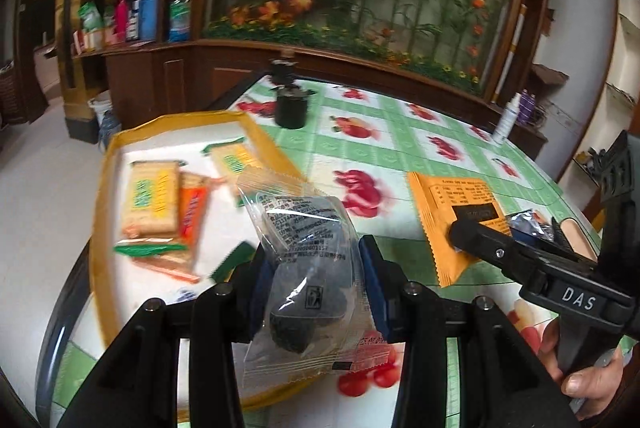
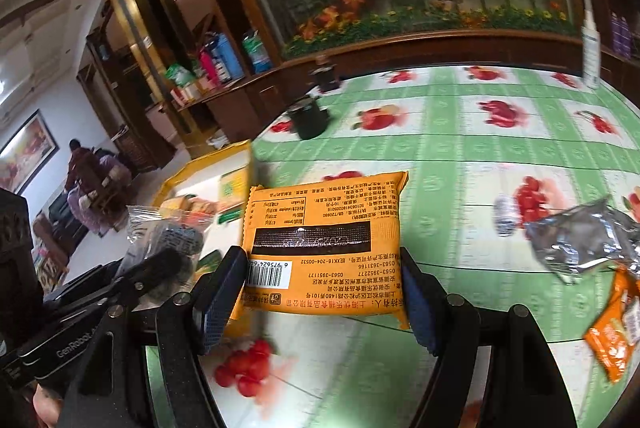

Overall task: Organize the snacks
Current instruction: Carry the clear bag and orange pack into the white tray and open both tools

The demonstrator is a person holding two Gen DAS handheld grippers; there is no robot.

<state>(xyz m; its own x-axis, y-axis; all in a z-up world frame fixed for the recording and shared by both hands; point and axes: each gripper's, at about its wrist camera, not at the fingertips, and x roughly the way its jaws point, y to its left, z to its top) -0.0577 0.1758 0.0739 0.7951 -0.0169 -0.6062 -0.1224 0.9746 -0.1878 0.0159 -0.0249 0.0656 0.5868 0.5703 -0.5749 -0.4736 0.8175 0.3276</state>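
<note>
In the left wrist view, a clear packet (image 1: 304,268) with a dark round snack inside was pinched between the blue pads of the left gripper (image 1: 310,292) and was held up above the near edge of the yellow-rimmed tray (image 1: 256,126). Green and orange snack packs (image 1: 154,202) were seen lying in the tray's white middle, toward its left side, and bare white room was left around them. The tray was set at the left edge of the table, on a green checked cloth (image 1: 400,148) with fruit pictures. A black cup (image 1: 292,108) was stood just past the tray's far corner, and a white bottle (image 1: 508,120) was stood near the far right edge. To the right, an orange packet (image 1: 448,204) was gripped by the right gripper (image 1: 516,240). In the right wrist view, that orange packet (image 2: 328,248) was squeezed by its two short sides between the right gripper's (image 2: 320,288) pads, held over the cloth (image 2: 460,144) just right of the tray's edge (image 2: 244,152). A silver wrapper (image 2: 580,240) and an orange pack (image 2: 612,336) were seen lying at the right. A wide stretch of open cloth was left beyond the packet.
</note>
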